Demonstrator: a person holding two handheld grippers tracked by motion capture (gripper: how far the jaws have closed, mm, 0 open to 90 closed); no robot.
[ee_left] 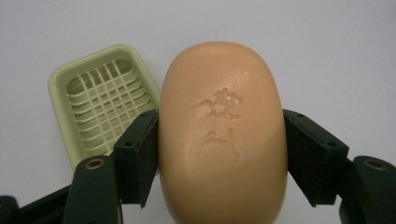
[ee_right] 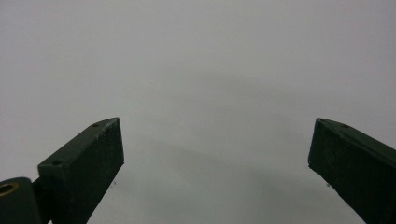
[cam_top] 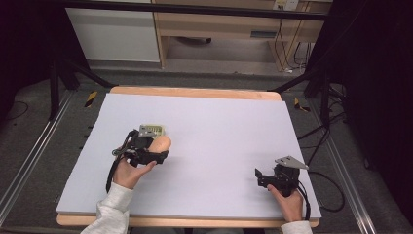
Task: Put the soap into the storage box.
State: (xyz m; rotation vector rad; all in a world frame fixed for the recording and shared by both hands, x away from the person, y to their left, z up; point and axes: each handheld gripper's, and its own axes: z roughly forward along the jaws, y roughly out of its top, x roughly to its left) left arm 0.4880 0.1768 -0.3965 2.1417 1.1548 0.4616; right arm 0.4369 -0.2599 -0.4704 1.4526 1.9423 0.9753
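Note:
A peach-coloured oval soap bar with an embossed mark is clamped between the two black jaws of my left gripper. In the high view the soap sticks out of the left gripper over the table's left half. A pale green soap dish with a slotted grid lies just beyond and left of the soap; in the high view the soap dish peeks out behind the gripper's grey plate. My right gripper rests low at the table's near right, open, jaws spread wide with nothing between them.
A light grey sheet covers the wooden table. Cables trail off the right edge. Dark frame rails stand on the floor at both sides, with a wooden cabinet behind.

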